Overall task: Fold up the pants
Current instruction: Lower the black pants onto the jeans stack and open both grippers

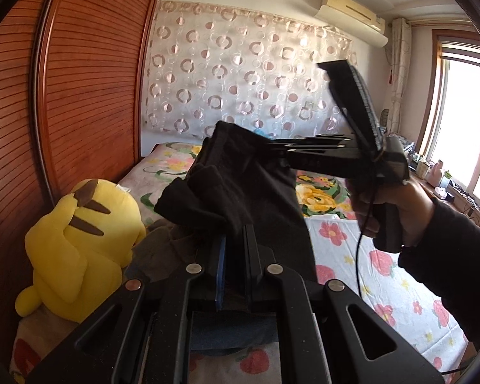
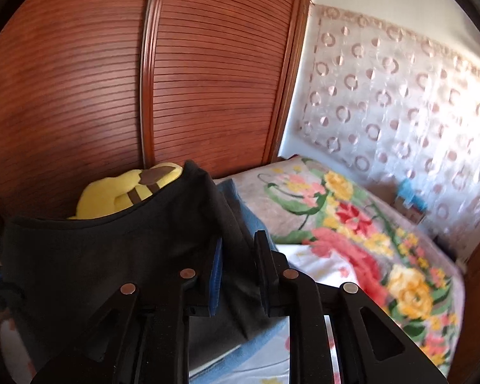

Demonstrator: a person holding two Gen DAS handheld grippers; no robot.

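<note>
The black cloth pants (image 1: 240, 185) hang clamped in the left gripper (image 1: 235, 240); the right gripper's (image 2: 238, 240) parted fingers (image 2: 262, 256) flank a fold.

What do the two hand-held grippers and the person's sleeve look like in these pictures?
The left gripper and the right gripper are both matte black, with flat fingers, a blue pad on one finger, silver round pivot pins and triangular cut-outs. A thin black cable hangs from the right gripper's handle. The sleeve is dark.
</note>
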